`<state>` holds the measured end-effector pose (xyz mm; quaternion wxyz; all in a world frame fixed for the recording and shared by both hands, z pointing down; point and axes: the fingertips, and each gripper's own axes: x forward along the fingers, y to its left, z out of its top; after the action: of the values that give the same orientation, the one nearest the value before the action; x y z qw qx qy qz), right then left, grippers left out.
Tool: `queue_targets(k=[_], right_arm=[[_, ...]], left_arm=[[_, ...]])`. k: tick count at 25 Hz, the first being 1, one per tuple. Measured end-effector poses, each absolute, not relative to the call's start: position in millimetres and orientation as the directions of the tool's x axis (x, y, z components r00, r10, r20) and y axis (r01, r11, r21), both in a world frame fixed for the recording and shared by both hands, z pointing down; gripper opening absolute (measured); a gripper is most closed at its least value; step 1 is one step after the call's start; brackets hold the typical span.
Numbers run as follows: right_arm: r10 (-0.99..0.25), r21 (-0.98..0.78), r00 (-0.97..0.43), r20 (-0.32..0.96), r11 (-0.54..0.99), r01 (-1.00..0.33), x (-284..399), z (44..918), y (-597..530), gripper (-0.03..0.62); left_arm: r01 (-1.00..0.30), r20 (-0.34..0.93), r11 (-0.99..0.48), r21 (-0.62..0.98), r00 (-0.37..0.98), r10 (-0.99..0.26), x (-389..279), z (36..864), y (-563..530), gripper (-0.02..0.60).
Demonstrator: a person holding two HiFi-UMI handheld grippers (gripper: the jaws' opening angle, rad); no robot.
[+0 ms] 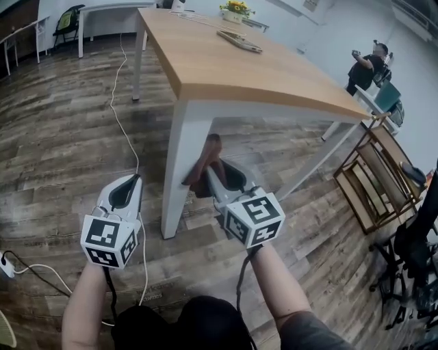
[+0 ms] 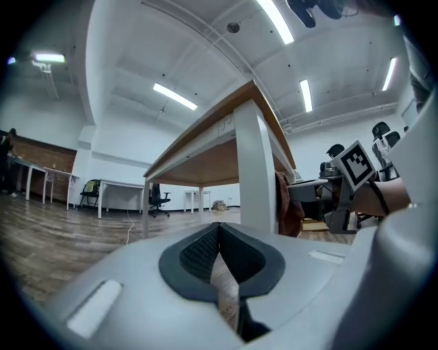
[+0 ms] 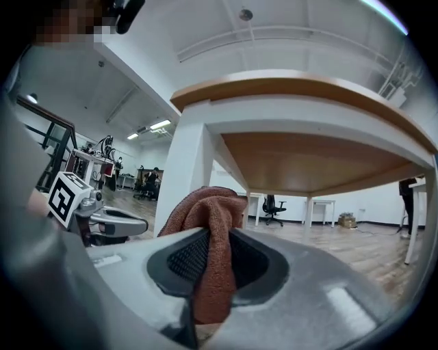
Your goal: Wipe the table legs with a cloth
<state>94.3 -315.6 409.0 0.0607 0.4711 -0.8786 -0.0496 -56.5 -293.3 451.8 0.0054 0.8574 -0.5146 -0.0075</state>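
A table with a wooden top stands on white legs; its near leg rises just ahead of me. My right gripper is shut on a reddish-brown cloth that lies against the right side of that leg. In the right gripper view the cloth bunches up between the jaws of the right gripper, close to the near leg. My left gripper hovers left of the leg, shut and empty. The left gripper faces the near leg, with the cloth behind it.
A white cable trails over the wood floor to a power strip. A wooden rack and an office chair stand at the right. A person stands at the far right. Flowers sit on the tabletop.
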Motion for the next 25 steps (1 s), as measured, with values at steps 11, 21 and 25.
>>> queue_targets(k=[11, 21, 25], right_arm=[[-0.806, 0.081, -0.532, 0.259, 0.567, -0.820, 98.0, 541.1, -307.6, 0.069], [-0.701, 0.047, -0.551, 0.453, 0.636, -0.771, 91.2, 675.7, -308.0, 0.069], [-0.674, 0.006, -0.529, 0.516, 0.620, -0.784, 95.6, 732.6, -308.5, 0.069]], left_arm=[[-0.894, 0.108, -0.441, 0.078, 0.447, -0.888, -66.5, 564.3, -283.5, 0.020], [-0.897, 0.176, -0.427, 0.115, 0.441, -0.880, -47.1, 658.7, -278.9, 0.019], [-0.908, 0.202, -0.397, 0.133, 0.417, -0.886, -46.8, 681.4, -271.9, 0.020]])
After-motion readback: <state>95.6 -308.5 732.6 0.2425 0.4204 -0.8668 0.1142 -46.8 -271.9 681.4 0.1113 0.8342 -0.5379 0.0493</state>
